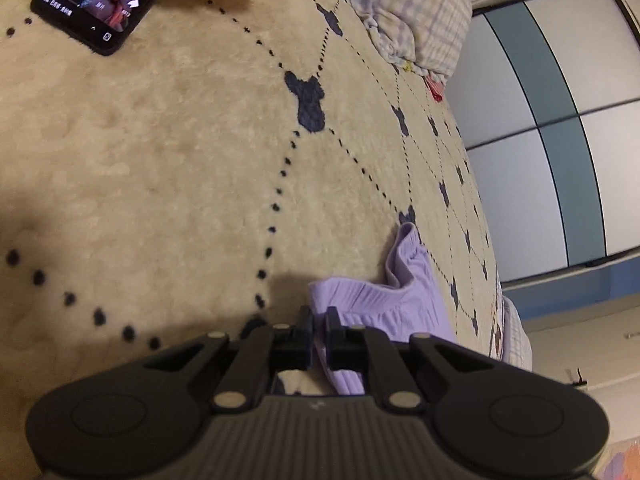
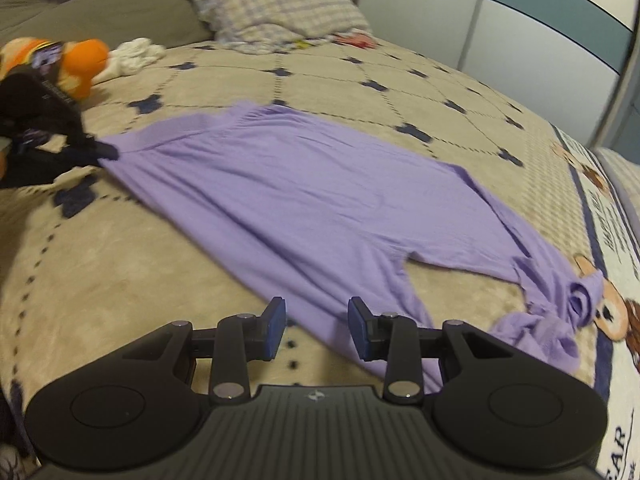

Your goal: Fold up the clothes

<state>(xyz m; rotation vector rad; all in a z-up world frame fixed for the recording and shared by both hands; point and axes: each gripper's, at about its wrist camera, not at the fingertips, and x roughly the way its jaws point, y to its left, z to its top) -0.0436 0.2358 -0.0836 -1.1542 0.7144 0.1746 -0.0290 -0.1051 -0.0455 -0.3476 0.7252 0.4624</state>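
A purple garment [image 2: 304, 184] lies spread across the beige quilted bed cover [image 2: 120, 264], with its far end bunched at the right [image 2: 560, 320]. In the left wrist view my left gripper [image 1: 319, 322] is shut on a ribbed edge of the purple garment [image 1: 400, 304]. The right wrist view shows that left gripper [image 2: 102, 152] at the far left, pinching the garment's corner and drawing it taut. My right gripper [image 2: 317, 318] hovers low over the near edge of the cloth. Its blue pads [image 2: 276, 320] stand apart, with cloth beneath them and nothing pressed between them.
A phone [image 1: 104, 4] with a lit screen lies on the bed cover [image 1: 160, 152]. An orange plush toy [image 2: 86, 62], a white cloth [image 2: 136, 54] and a checked pillow [image 2: 276, 4] sit near the headboard. A wardrobe [image 1: 560, 128] stands beside the bed.
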